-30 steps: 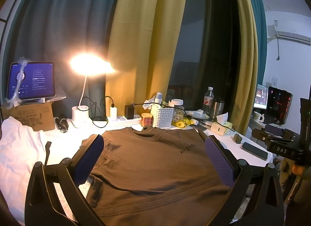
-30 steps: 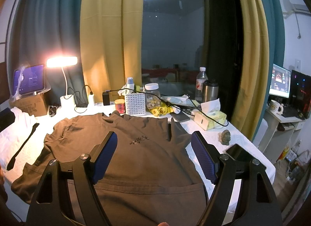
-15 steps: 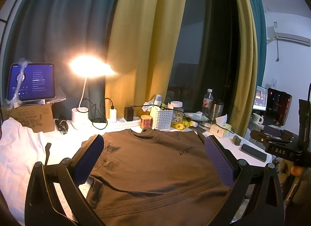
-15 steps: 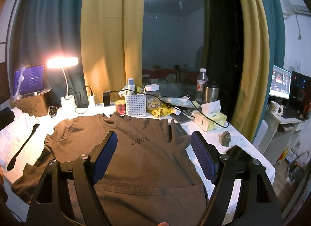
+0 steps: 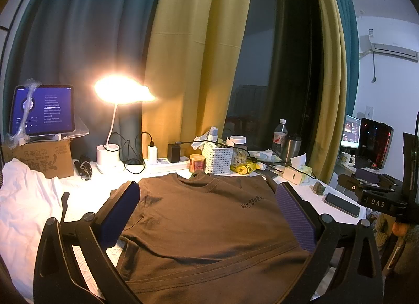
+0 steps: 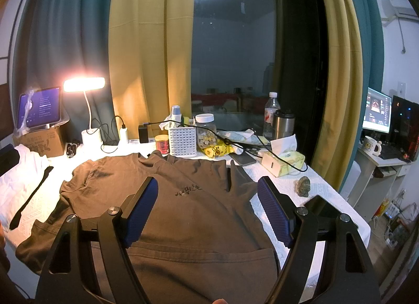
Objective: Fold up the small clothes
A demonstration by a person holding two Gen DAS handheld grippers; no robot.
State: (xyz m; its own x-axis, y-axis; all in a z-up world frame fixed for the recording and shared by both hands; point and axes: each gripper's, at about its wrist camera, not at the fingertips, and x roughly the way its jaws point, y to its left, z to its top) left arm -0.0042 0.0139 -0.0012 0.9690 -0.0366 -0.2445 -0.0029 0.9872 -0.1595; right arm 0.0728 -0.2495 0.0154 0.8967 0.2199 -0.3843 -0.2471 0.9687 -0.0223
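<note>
Shirt: I see the brown T-shirt (image 6: 188, 207) spread front-up on the worktop (image 6: 309, 188), collar toward the window, hem toward me.
Folding so far: by my reading, barely begun; the right sleeve looks tucked inward beside the body, the left sleeve lies out flat, the body unfolded.
Left to do: the left side, then the lengthwise folds, I judge.
Left gripper (image 5: 207, 215): my jaws stand wide apart over the shirt, gripping nothing.
Right gripper (image 6: 208, 209): jaws equally spread above the chest print, empty.
Beside it: a white garment (image 5: 23, 199) lies rumpled to the left, apparently waiting.
Behind: white basket (image 6: 182, 141), lamp (image 5: 115, 120), tissue box (image 6: 284, 162) near the collar.
</note>
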